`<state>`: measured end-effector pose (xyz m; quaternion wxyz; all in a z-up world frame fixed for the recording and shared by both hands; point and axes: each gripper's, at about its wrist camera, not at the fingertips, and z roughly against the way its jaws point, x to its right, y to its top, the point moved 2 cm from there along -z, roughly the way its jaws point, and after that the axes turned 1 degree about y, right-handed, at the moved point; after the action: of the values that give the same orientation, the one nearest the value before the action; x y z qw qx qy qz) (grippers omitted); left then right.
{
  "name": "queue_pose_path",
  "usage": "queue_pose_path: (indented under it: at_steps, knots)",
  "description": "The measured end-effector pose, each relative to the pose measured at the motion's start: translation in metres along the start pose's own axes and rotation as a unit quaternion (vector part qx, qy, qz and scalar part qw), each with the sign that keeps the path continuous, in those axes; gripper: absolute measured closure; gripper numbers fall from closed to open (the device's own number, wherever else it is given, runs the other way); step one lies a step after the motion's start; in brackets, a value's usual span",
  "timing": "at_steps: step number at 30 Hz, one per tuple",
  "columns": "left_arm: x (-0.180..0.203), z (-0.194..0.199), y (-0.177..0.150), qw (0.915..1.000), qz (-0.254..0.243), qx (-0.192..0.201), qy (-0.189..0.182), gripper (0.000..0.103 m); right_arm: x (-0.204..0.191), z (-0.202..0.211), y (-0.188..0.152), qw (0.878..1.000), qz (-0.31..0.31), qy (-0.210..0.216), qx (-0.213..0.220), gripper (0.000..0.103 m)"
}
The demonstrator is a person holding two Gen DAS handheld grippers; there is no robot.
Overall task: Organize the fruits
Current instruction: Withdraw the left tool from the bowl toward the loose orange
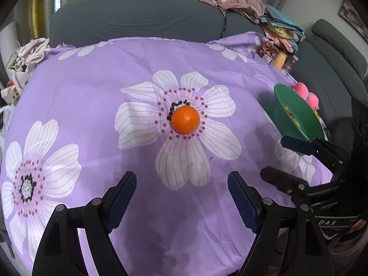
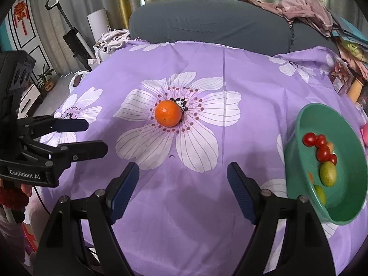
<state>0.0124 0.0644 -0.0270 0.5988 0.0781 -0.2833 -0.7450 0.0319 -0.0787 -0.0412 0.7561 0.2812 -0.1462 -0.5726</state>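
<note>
- Desk [image 2: 230, 207], under a purple flowered cloth: bare but for fruit and bowl.
- Green bowl [image 2: 299, 133] at the right edge, already holding small red and green fruit.
- Left gripper [image 1: 181, 197] and right gripper [image 2: 182, 191]: fingers spread open, nothing held.
- Orange [image 2: 168, 113] alone mid-desk on a printed flower, well apart from both grippers. Round, no long axis; small dimple faces forward.
- Probably next: straddle its widest part, close gently, carry to bowl.

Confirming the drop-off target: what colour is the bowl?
Green bowl, clearest in the right wrist view.
</note>
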Motion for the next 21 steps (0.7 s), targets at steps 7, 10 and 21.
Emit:
queue_pose_path:
  at_steps: [7,10,21]
  knots:
    - [-0.004,-0.014,0.019,1.0,0.001,-0.001,-0.007,0.021,0.003,-0.019,0.007,1.0,-0.003,0.01,-0.011,0.023]
    - [-0.005,-0.021,0.028,0.9999,0.002,-0.002,-0.015,0.022,0.004,-0.028,0.012,1.0,-0.003,0.014,-0.014,0.023]
    - [-0.003,-0.054,0.053,0.9994,-0.014,-0.021,-0.023,0.021,0.004,-0.06,0.027,0.999,-0.004,0.029,-0.029,0.023]
